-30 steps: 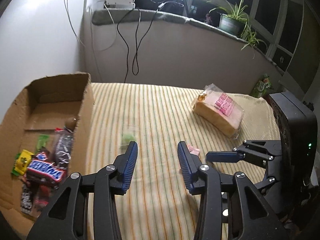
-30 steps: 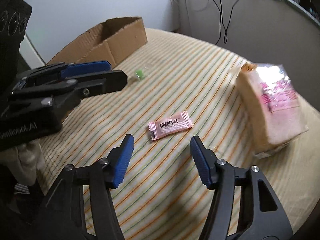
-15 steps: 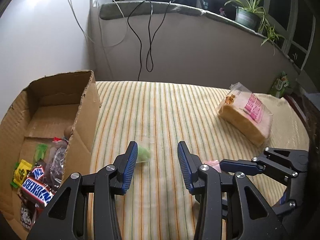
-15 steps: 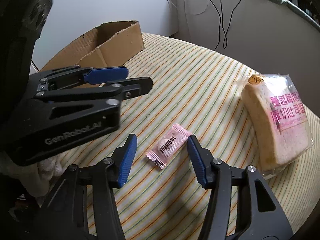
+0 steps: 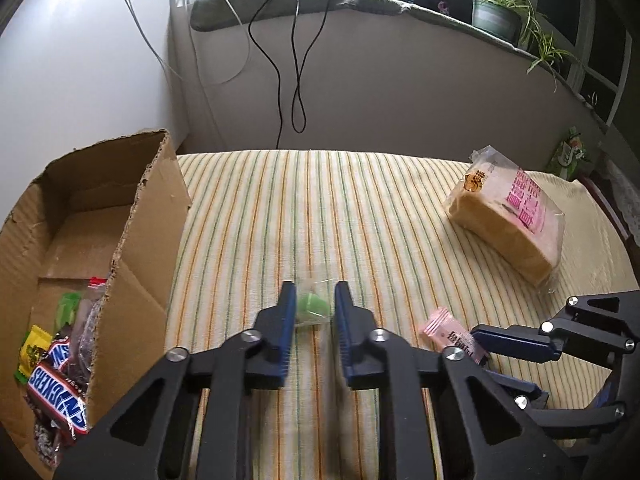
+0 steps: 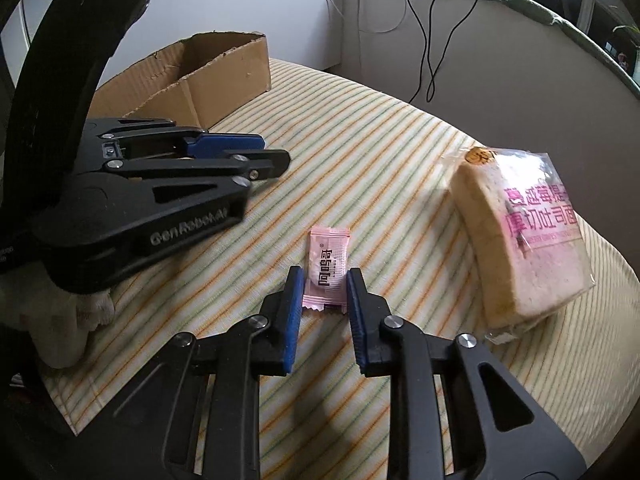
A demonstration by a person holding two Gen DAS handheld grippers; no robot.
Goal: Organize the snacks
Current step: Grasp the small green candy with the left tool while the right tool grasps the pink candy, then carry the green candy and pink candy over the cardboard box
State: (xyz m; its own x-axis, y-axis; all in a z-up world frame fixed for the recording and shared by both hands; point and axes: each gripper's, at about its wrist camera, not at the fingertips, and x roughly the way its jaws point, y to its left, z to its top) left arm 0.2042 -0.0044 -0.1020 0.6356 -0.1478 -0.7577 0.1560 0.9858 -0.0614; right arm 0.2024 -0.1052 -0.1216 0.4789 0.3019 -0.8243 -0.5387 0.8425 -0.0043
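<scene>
Grasp step: left gripper [image 5: 313, 310] nearly closed around green candy [image 5: 310, 308], right gripper [image 6: 322, 290] nearly closed around pink candy [image 6: 326, 270], firm contact unconfirmed; next, pinch, lift, carry to box [image 5: 158, 216].

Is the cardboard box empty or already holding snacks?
Already holding snacks: the cardboard box contains a Snickers bar and other wrapped pieces at its near end; the far end looks bare.
</scene>
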